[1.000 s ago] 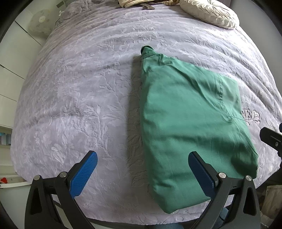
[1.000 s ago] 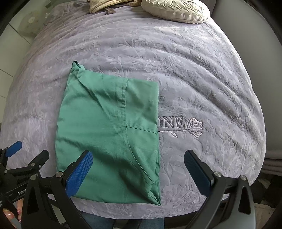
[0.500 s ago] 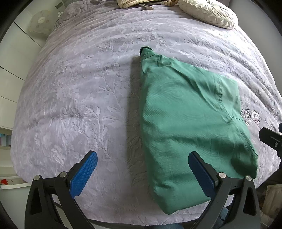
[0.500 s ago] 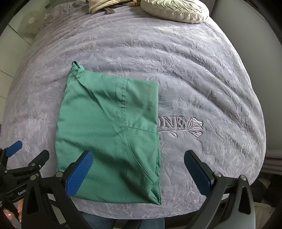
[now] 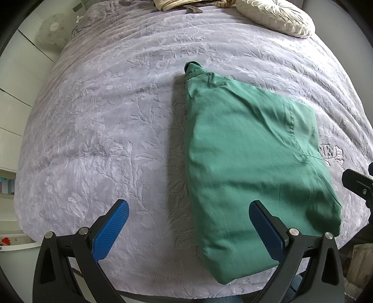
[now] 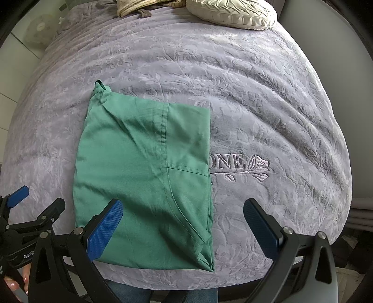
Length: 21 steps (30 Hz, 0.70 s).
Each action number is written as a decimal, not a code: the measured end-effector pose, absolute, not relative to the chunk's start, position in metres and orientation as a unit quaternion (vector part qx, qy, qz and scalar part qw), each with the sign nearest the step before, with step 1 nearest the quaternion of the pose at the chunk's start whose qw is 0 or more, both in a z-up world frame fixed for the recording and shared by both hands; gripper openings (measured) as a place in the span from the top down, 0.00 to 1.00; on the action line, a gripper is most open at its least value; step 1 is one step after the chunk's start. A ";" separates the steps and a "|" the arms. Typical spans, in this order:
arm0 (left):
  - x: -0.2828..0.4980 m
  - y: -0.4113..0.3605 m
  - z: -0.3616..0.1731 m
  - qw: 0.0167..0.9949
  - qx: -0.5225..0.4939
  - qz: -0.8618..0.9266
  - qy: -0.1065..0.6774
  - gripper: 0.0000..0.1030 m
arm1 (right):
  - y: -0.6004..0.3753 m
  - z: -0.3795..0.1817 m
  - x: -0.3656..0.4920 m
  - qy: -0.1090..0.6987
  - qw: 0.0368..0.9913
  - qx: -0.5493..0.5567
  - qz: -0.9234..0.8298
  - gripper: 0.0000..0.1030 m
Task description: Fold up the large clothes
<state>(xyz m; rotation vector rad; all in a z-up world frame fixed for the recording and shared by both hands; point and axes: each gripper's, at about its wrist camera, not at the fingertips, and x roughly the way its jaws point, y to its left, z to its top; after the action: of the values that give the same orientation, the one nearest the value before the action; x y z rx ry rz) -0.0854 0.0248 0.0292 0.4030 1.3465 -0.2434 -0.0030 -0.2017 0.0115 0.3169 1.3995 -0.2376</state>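
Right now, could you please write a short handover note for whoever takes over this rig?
Left gripper: open, empty, held above the near edge of the bed.
Right gripper: open, empty, likewise.
The green garment lies folded into a compact rectangle on the purple bedspread, near the front edge; a small loop of fabric pokes out at its far corner.
Done: the fold looks complete.
Left: perhaps tuck that corner and smooth the creases.

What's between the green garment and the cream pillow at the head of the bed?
Only bare purple bedspread; nothing lies between the garment and the pillow. Both wrist views show it, the right most clearly.
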 end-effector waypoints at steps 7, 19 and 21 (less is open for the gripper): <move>-0.086 0.024 0.029 0.756 0.184 -0.111 0.618 0.00 | -0.201 0.011 -0.003 0.640 0.747 0.145 -0.108 0.00; -0.086 0.023 0.030 0.757 0.185 -0.112 0.617 0.00 | -0.201 0.011 -0.004 0.640 0.747 0.145 -0.108 0.00; -0.085 0.023 0.029 0.757 0.186 -0.113 0.616 0.00 | -0.201 0.011 -0.003 0.640 0.747 0.144 -0.108 0.00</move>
<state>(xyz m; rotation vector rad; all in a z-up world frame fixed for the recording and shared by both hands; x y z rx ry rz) -0.0854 0.0234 0.0294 0.4060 1.3430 -0.2471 -0.0034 -0.2008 0.0112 0.3156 1.4003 -0.2366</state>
